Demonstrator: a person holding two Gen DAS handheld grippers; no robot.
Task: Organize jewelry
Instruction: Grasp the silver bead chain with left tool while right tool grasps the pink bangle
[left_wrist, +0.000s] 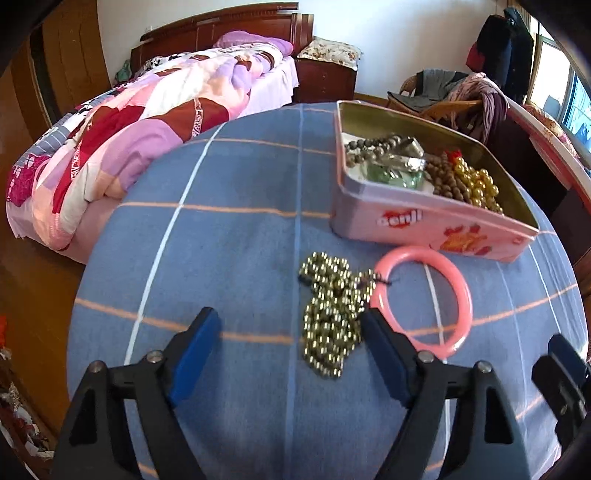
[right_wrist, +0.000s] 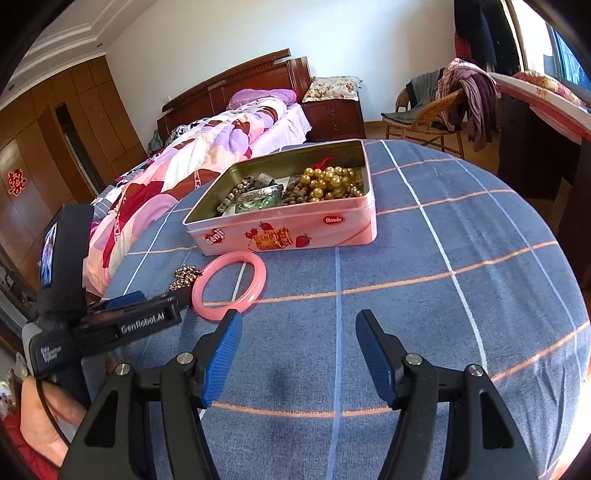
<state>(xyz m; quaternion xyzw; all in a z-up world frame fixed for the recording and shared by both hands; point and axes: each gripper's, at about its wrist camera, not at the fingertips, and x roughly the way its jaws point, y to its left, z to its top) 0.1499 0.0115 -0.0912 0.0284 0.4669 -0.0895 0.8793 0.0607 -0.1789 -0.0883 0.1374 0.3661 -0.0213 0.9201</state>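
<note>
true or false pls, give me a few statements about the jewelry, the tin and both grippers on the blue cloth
1. The pink bangle lies inside the pink tin. False: it lies on the blue cloth in front of the tin.
2. The tin has no lid on. True.
3. The left hand-held gripper is shut on the gold bead chain. False: its jaws are open, holding nothing.
4. The right hand-held gripper is open and empty. True.
5. Gold beads lie in the tin. True.

One tin (right_wrist: 295, 232), one pink bangle (right_wrist: 231, 286), one loose bead chain (left_wrist: 330, 314).
</note>
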